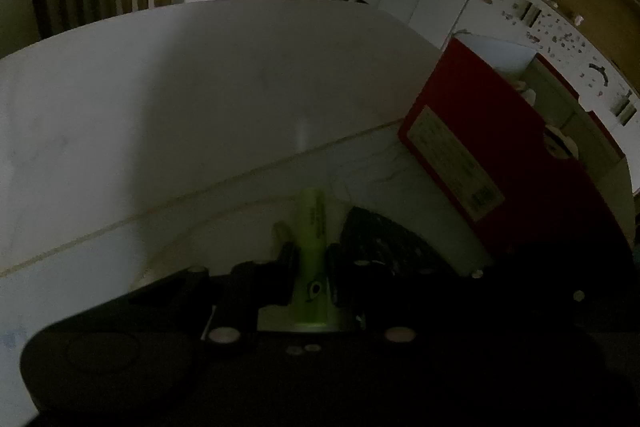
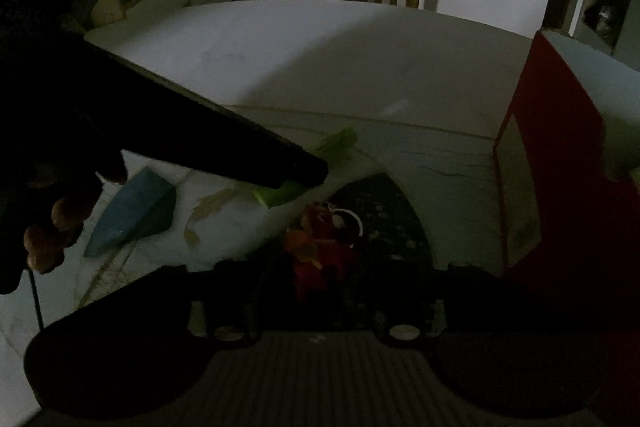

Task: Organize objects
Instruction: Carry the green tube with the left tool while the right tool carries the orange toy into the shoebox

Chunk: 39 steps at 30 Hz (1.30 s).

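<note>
Nearest the left wrist lens, the left claw (image 1: 310, 259) is pinched on a lime-green plastic highlighter pen (image 1: 311, 227), its long axis running straight out along the fingers, low over the white table (image 1: 160, 99). The open red cardboard box (image 1: 480, 155) stands just beyond and to the right of the pen's tip, so the left hand appears nearer to it. The right claw (image 2: 320, 267), pitched downward, stands part-spread about a red-orange toy (image 2: 316, 247) on a dark mat; contact cannot be told.
</note>
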Motion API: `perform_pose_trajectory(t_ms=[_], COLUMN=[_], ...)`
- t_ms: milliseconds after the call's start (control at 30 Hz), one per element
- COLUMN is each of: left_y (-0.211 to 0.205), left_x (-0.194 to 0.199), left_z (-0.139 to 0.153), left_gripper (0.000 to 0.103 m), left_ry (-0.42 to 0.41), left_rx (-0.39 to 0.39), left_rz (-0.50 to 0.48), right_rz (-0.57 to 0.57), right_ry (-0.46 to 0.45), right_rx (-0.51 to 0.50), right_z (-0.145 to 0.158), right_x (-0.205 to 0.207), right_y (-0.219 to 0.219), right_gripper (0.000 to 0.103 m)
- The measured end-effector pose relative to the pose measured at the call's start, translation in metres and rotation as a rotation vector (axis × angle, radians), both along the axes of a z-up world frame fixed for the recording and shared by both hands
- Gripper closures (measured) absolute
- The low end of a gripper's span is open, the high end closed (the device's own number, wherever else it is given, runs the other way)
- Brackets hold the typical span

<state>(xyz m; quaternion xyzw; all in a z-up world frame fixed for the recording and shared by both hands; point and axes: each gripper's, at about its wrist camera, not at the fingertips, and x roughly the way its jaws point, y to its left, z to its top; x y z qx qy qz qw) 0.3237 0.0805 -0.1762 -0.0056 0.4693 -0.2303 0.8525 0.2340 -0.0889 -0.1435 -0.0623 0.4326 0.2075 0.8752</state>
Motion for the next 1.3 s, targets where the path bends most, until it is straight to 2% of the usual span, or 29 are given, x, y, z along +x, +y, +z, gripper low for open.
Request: perform_pose_trajectory(t_ms=[267,667,733,1033,1300], left_y=[0.002,-0.008,-0.013,-0.040,-0.086], left_x=[-0.019,-0.065,-0.074,-0.105,-0.113], left_z=[0.009,0.051,0.058,0.095,0.128], left_gripper=[0.089,0.089,0.089,0.089,0.089], left_ry=[0.009,0.003,-0.007,-0.054,-0.098], left_rx=[-0.032,-0.102,-0.105,-0.123,-0.123], left_rz=[0.033,0.087,0.087,0.086,0.055], right_rz=[-0.031,-0.064,-0.060,-0.047,-0.057], right_ry=[0.012,-0.014,-0.023,-0.055,-0.134], right_rx=[0.036,0.134,0.146,0.186,0.228], right_z=[0.009,0.062,0.071,0.106,0.147], right_x=[-0.003,-0.039,-0.045,-0.061,-0.073], right_y=[-0.010,-0.051,-0.058,-0.095,-0.142], right_gripper=[0.066,0.067,0.072,0.072,0.072])
